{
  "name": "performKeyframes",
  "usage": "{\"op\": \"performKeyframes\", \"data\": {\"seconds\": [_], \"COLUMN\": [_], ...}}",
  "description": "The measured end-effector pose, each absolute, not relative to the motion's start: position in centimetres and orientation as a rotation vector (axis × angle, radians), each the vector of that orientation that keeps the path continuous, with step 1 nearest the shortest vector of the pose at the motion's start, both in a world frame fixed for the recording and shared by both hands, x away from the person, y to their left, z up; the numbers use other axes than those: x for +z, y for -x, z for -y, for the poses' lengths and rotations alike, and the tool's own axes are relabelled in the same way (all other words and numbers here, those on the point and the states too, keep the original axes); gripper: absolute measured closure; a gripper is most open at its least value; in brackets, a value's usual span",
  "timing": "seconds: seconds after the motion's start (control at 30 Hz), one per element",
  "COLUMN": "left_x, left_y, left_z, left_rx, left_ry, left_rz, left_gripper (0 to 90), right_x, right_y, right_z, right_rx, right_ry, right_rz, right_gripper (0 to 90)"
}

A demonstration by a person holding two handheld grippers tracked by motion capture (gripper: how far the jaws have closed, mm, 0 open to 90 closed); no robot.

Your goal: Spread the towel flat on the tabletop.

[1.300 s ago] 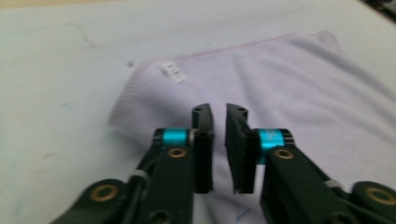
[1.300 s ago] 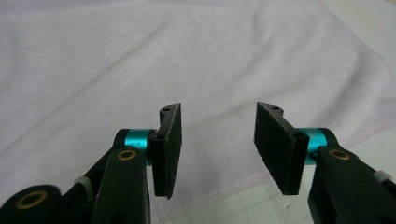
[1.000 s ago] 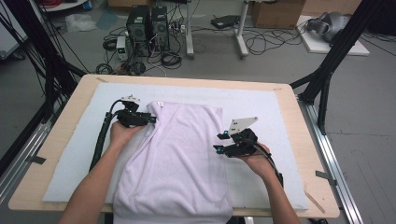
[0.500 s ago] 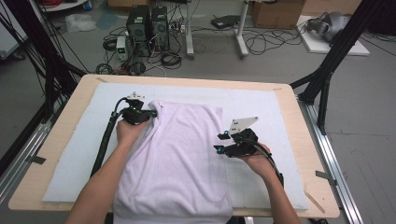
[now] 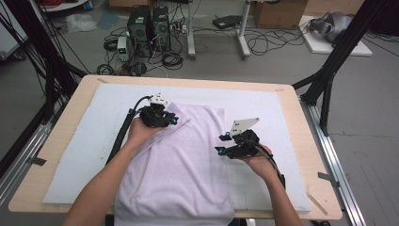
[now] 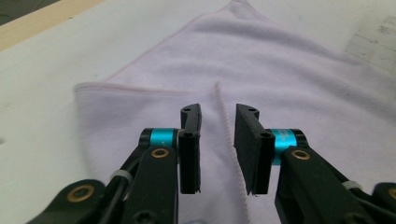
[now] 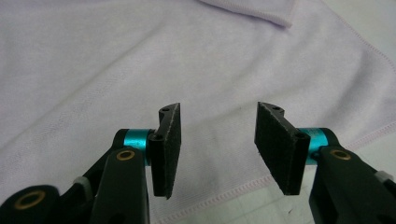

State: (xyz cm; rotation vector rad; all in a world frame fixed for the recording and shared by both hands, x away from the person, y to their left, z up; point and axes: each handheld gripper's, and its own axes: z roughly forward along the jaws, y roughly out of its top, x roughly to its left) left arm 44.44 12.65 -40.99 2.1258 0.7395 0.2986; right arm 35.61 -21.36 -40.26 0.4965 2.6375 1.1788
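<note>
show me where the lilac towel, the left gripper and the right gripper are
lilac towel (image 5: 183, 165), high view, flat middle.
left gripper (image 6: 218, 142), left gripper view, gap between pads.
right gripper (image 7: 218, 149), right gripper view, gap between pads.

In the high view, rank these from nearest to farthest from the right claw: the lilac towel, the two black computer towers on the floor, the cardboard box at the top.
1. Lilac towel: just left of the right claw, on the table.
2. Black computer towers: on the floor beyond the table, upper left.
3. Cardboard box: at the top edge, farthest back.

You get even, soft overhead light, faint shadows; gripper views blur toward 12 o'clock, no glare.
</note>
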Motion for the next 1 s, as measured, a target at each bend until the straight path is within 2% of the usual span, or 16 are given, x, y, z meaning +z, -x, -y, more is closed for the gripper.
{"op": "performKeyframes", "data": {"seconds": [0.2,0.3,0.37,0.43,0.57,0.63,0.67,0.7,0.73,0.77,0.87,1.0], "left_x": [-42.3,-42.9,-43.1,-43.0,-41.5,-40.3,-39.9,-39.5,-39.2,-39.1,-39.1,-39.7], "left_y": [-44.4,-44.1,-44.1,-44.1,-45.0,-45.7,-45.8,-45.8,-45.7,-45.4,-44.0,-41.8], "left_z": [-11.5,-10.4,-10.2,-10.3,-13.4,-17.5,-19.5,-21.3,-22.8,-24.0,-25.4,-25.5], "left_rx": [0.217,0.280,0.307,0.347,0.499,0.590,0.621,0.628,0.625,0.613,0.590,0.551], "left_ry": [-2.203,-2.280,-2.310,-2.321,-2.237,-2.140,-2.096,-2.047,-2.015,-1.985,-1.966,-2.000], "left_rz": [-0.729,-0.710,-0.687,-0.696,-0.821,-0.961,-1.023,-1.085,-1.122,-1.128,-1.067,-0.974], "left_gripper": [54.5,53.8,72.5,86.3,87.8,87.6,86.8,80.0,67.5,64.9,61.8,60.8], "right_x": [-40.4,-40.3,-40.3,-40.2,-40.4,-40.5,-40.5,-40.5,-40.5,-40.5,-40.8,-40.8], "right_y": [-35.6,-35.5,-35.5,-35.6,-35.7,-35.7,-35.7,-35.7,-35.7,-35.8,-36.0,-35.4], "right_z": [21.2,21.1,21.3,21.4,21.3,21.1,21.1,21.1,21.1,21.0,20.8,20.3], "right_rx": [1.177,1.170,1.177,1.180,1.181,1.179,1.173,1.171,1.173,1.176,1.177,1.147], "right_ry": [-0.494,-0.493,-0.493,-0.498,-0.504,-0.499,-0.500,-0.499,-0.499,-0.500,-0.507,-0.501], "right_rz": [-2.641,-2.643,-2.638,-2.634,-2.641,-2.644,-2.642,-2.644,-2.644,-2.645,-2.652,-2.667], "right_gripper": [50.7,50.5,50.5,50.5,50.6,50.6,50.6,50.6,50.6,50.6,50.4,50.3]}}
